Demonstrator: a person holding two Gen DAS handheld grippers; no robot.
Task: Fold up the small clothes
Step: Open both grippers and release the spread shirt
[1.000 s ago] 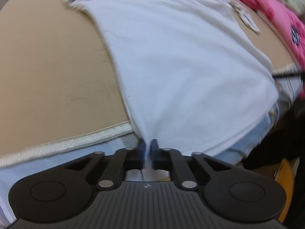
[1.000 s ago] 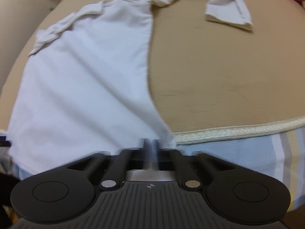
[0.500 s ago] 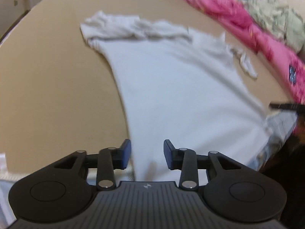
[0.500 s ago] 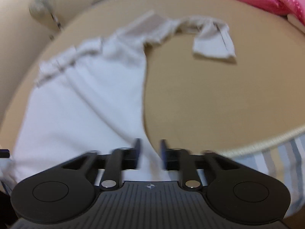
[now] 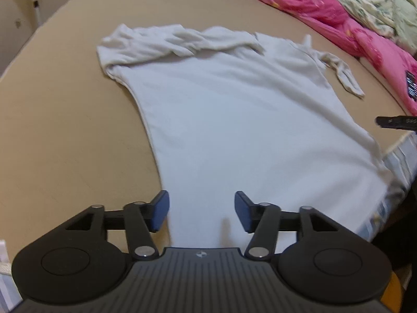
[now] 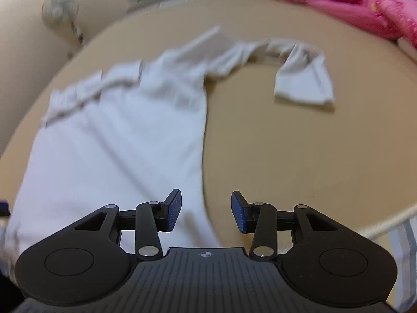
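A white long-sleeved shirt (image 5: 229, 120) lies spread flat on the tan surface (image 5: 65, 135), its hem toward me. One sleeve is bunched across the top at the far left (image 5: 156, 44). In the right wrist view the shirt (image 6: 117, 140) fills the left half and its other sleeve (image 6: 305, 83) lies out to the right. My left gripper (image 5: 202, 215) is open and empty above the hem's left corner. My right gripper (image 6: 206, 214) is open and empty above the hem's right corner. The right gripper's tip shows at the left wrist view's right edge (image 5: 396, 123).
A pink blanket (image 5: 338, 18) and a floral green cloth (image 5: 378, 2) are heaped along the far right. The tan surface has a white piped front edge (image 6: 385, 221) with striped bedding (image 6: 406, 255) below. A fan (image 6: 60, 7) stands at the far left.
Both grippers were shut on the shirt's hem corners a second ago. They have opened, let the hem go and lifted back, so more of the shirt shows.
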